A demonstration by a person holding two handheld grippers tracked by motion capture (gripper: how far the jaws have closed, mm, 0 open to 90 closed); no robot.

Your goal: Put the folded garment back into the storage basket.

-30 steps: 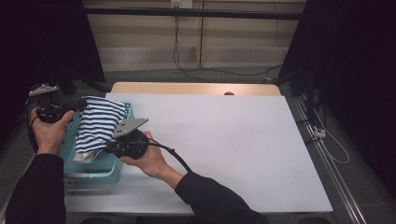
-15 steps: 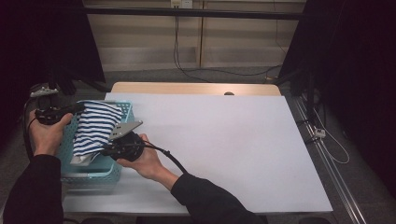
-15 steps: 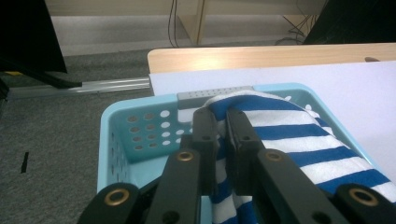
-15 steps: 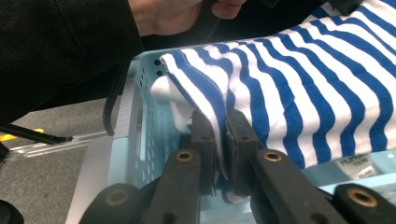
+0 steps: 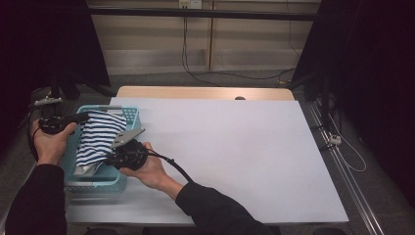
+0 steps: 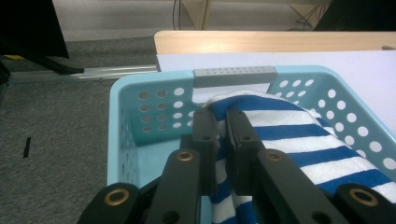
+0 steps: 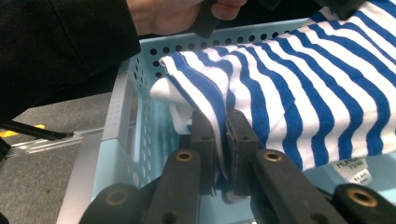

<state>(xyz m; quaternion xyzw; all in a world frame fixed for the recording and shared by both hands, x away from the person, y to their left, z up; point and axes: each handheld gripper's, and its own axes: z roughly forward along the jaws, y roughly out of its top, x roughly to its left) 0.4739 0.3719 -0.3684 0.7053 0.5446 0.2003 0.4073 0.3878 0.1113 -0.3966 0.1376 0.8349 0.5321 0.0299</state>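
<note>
The left tongs (image 6: 222,123) are clamped on a fold of the blue-and-white striped cloth (image 5: 100,137) near the far, grey-handled end of the light blue basket (image 5: 83,183), while the right tongs (image 7: 221,128) pinch another fold of the same cloth closer to the person's side. The cloth hangs stretched between the two pairs of tongs, partly inside the basket and draped over its rim toward the white surface (image 5: 235,152), with a small label showing at its lower edge in the right gripper view. The basket sits at the left edge of the surface, with the left hand (image 5: 49,142) outside its left wall and the right hand (image 5: 147,169) just beside its right wall.
</note>
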